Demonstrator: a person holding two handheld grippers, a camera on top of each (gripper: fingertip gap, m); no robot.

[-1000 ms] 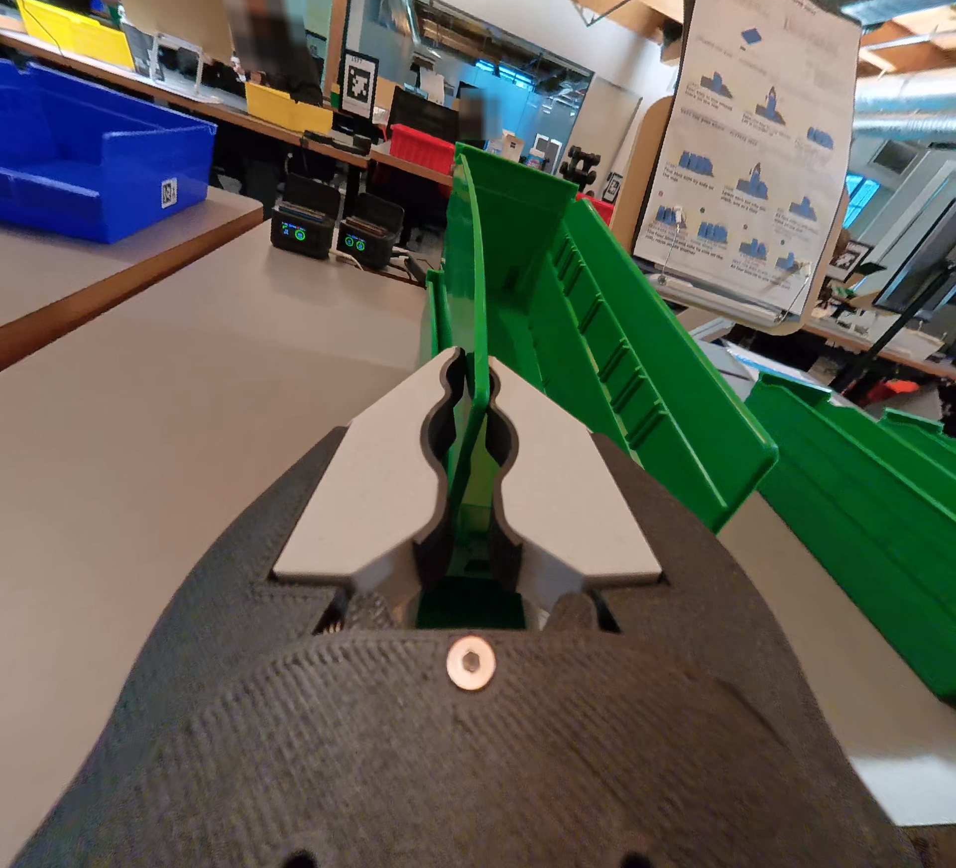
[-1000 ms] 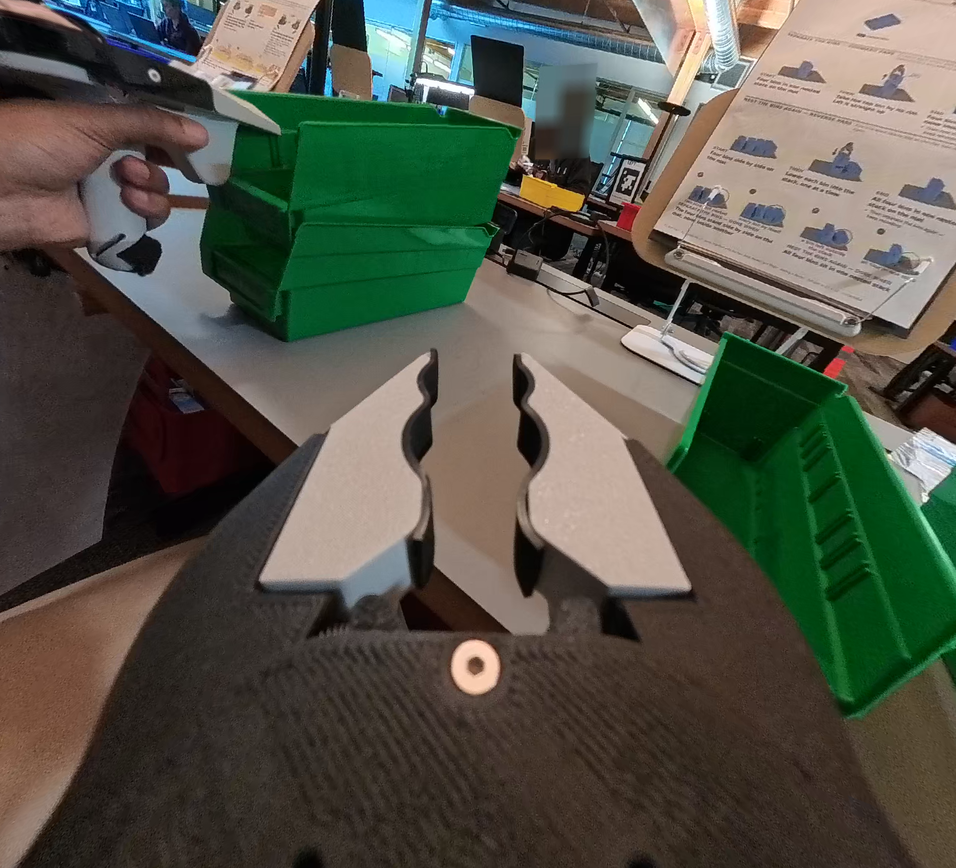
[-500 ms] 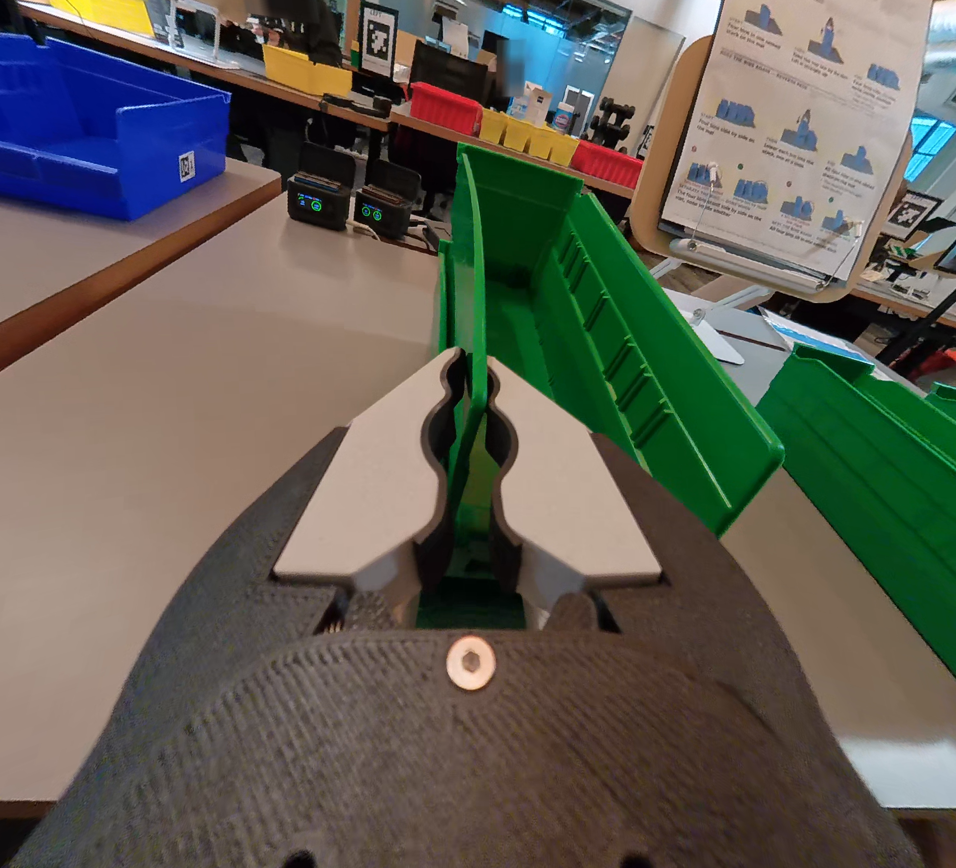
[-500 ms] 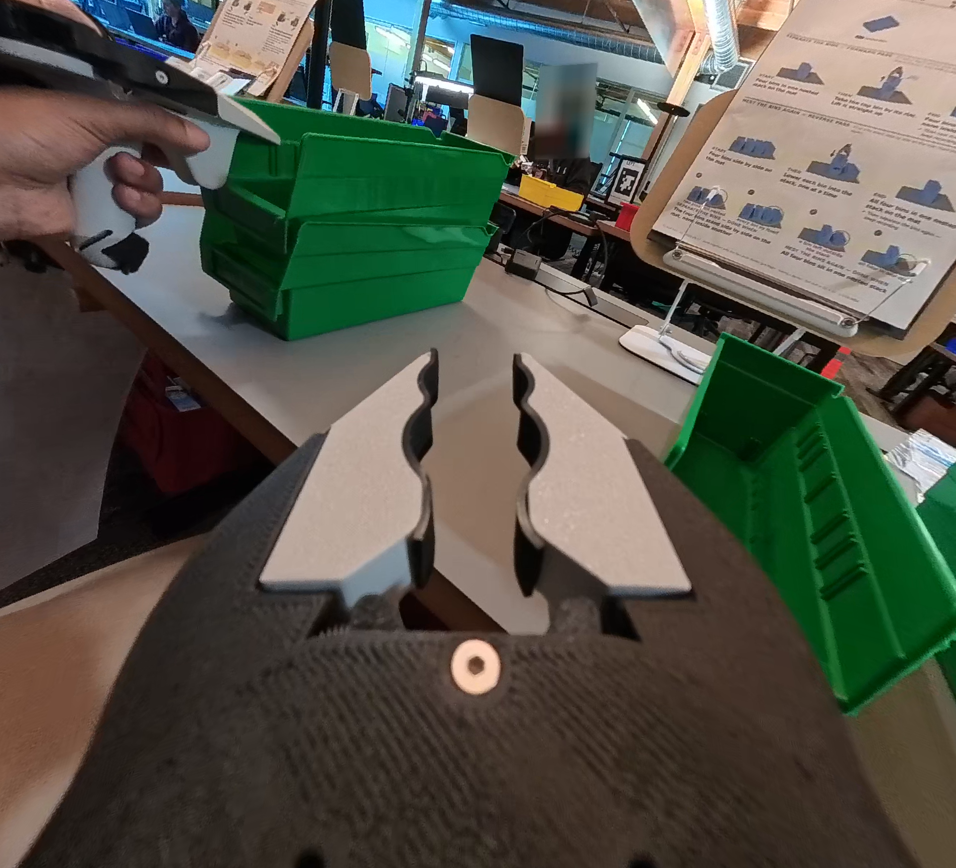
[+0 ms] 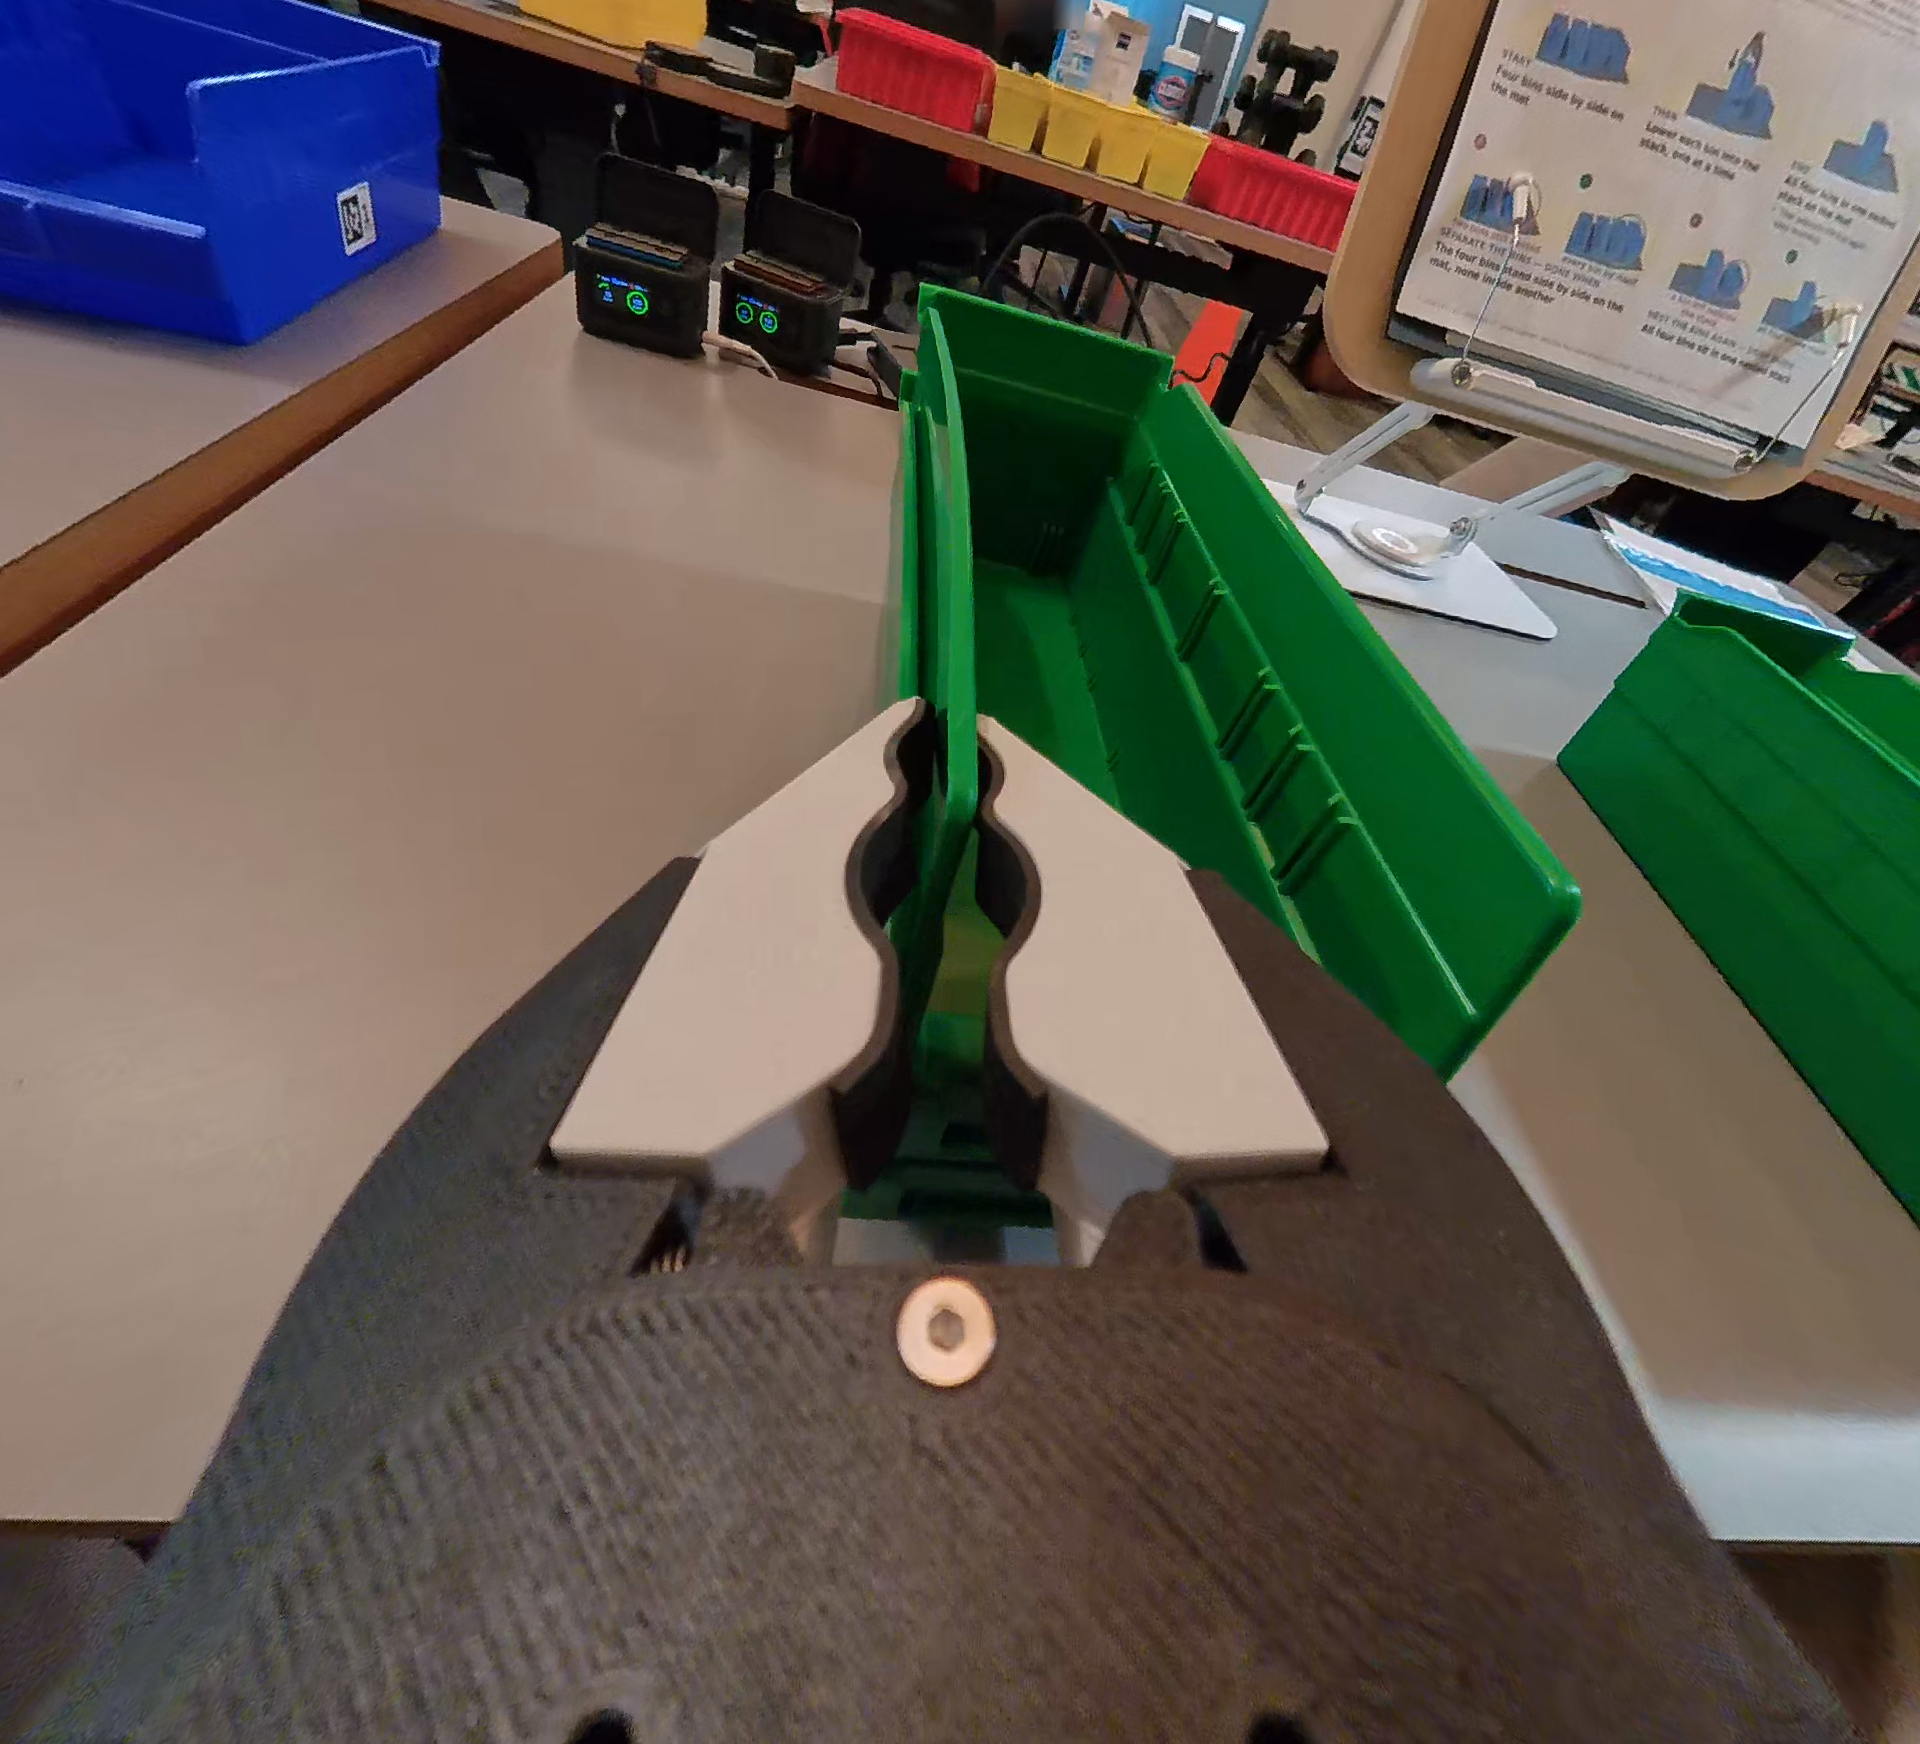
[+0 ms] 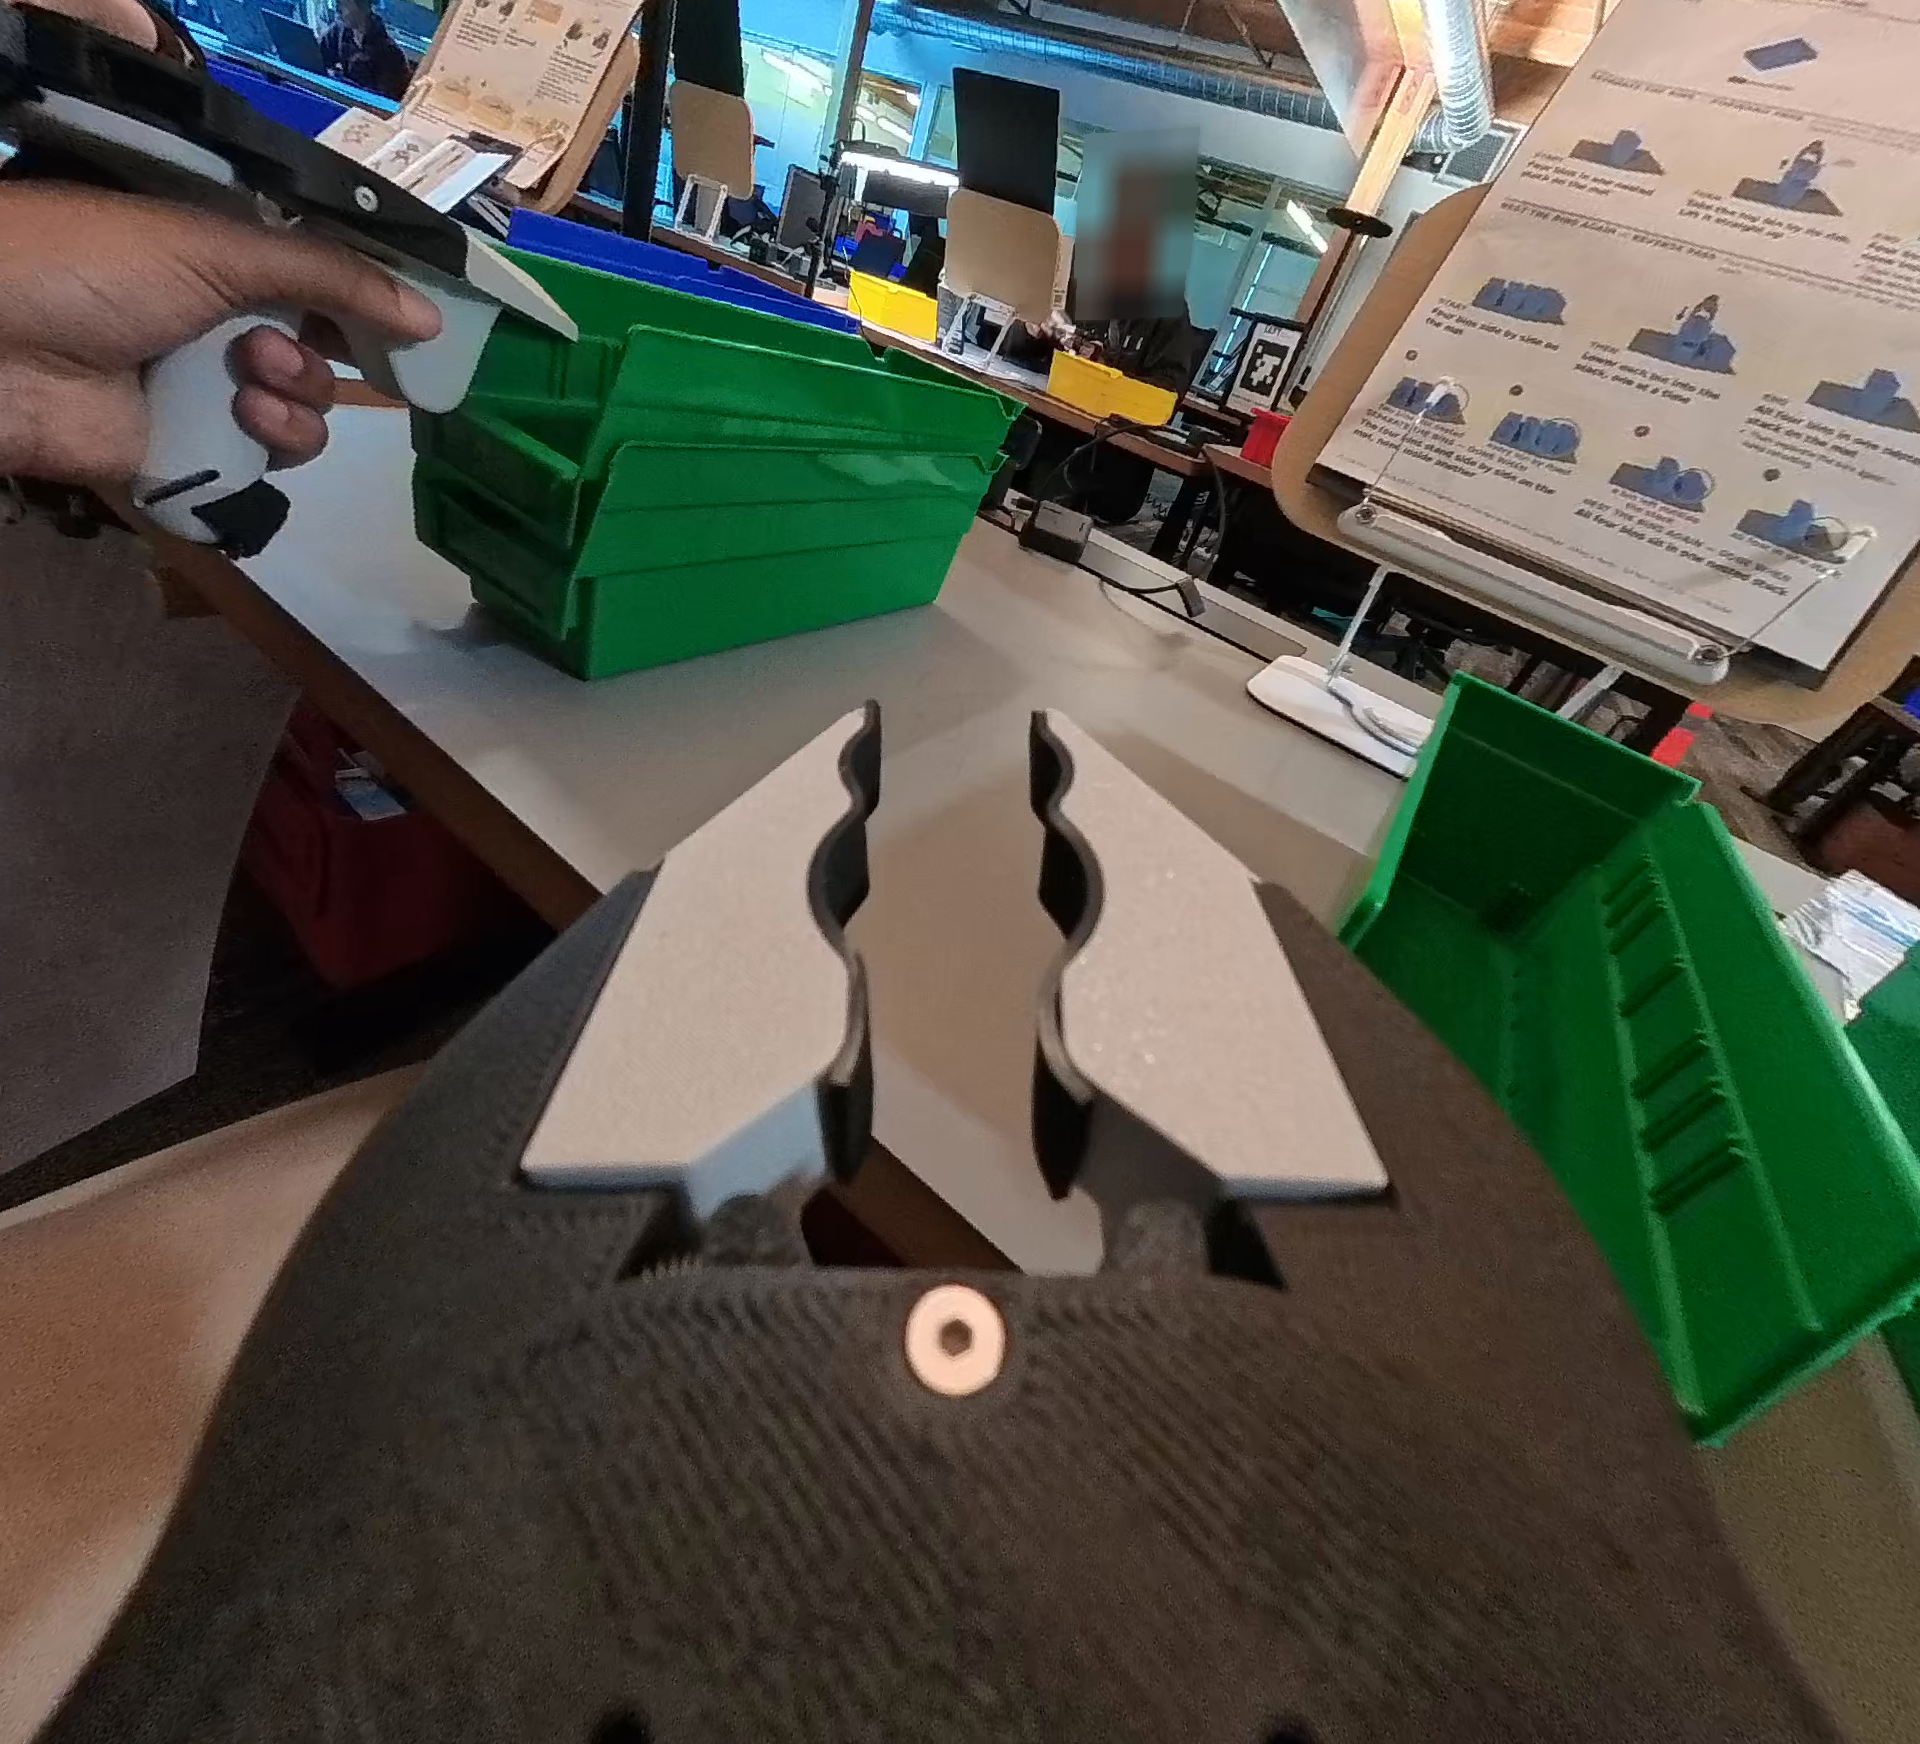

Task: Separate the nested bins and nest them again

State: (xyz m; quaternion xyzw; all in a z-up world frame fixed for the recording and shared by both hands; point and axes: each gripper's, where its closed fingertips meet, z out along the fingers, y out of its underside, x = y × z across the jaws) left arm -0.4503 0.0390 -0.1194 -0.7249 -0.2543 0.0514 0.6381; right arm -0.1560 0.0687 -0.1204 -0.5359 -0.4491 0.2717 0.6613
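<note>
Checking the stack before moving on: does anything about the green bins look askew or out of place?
The top bin of the green stack sits tilted, not fully seated in the bins below. The left gripper is clamped on its side wall. A separate green bin lies apart by the open right gripper. No damage visible.

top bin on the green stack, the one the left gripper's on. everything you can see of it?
The top green bin is long, narrow, glossy moulded plastic, open-topped and empty, with a rolled rim and vertical ribs along its inner side wall. It sits nested in the stack of green bins on the grey table, tipped slightly, near end higher. The left hand-held gripper is shut on its left side wall near the front end. Nothing else touches it.
</note>
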